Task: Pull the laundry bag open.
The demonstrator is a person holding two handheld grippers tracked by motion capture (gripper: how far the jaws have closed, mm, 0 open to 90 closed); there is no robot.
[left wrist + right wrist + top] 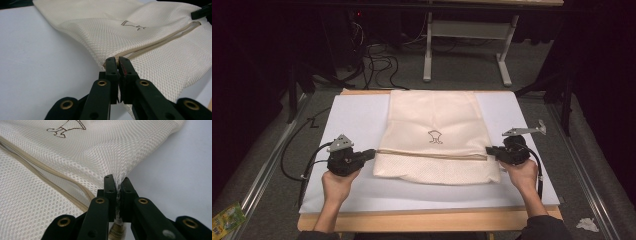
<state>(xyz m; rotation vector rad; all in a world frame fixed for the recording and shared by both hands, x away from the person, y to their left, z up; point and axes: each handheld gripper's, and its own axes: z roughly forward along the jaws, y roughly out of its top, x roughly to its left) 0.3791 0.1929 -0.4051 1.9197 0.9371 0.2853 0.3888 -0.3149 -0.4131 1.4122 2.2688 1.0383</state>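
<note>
Left claw (118,65) clamped on left edge of cream mesh laundry bag (437,135) at zip line. Right claw (117,185) clamped on right edge, mesh pinched between jaws. Bag flat, mid white tabletop (352,115), beige zip (160,41) running between claws.

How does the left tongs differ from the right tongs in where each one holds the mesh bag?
The left tongs pinch the mesh bag at its left edge, where the beige zipper line ends; the right tongs pinch the right edge. In the left gripper view little cloth shows between the jaws; in the right gripper view mesh is bunched between them. Both are shut on the bag, at the fold.
</note>
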